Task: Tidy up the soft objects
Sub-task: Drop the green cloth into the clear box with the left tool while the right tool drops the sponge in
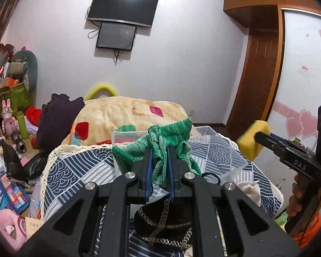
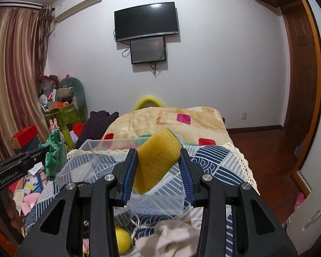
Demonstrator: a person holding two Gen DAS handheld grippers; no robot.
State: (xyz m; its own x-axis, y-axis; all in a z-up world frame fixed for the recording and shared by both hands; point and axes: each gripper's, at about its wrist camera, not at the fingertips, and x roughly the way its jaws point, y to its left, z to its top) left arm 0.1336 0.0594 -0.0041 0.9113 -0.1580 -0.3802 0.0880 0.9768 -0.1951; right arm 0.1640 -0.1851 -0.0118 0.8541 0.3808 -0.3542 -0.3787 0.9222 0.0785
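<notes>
My left gripper (image 1: 159, 150) is shut on a green knitted cloth (image 1: 171, 137) and holds it above a clear plastic bin (image 1: 233, 158) on the patterned bedspread. My right gripper (image 2: 158, 156) is shut on a yellow sponge (image 2: 157, 162) with a green backing, held above the same bin (image 2: 160, 203). The right gripper and sponge (image 1: 253, 139) show at the right of the left wrist view. The left gripper with the cloth (image 2: 54, 156) shows at the left of the right wrist view.
A black cap with gold trim (image 1: 162, 227) lies under the left gripper. A white cloth (image 2: 171, 235) and a yellow ball (image 2: 123, 239) lie near the bin. A cream blanket (image 2: 171, 120) covers the bed behind. Clutter (image 1: 8, 171) fills the floor at left.
</notes>
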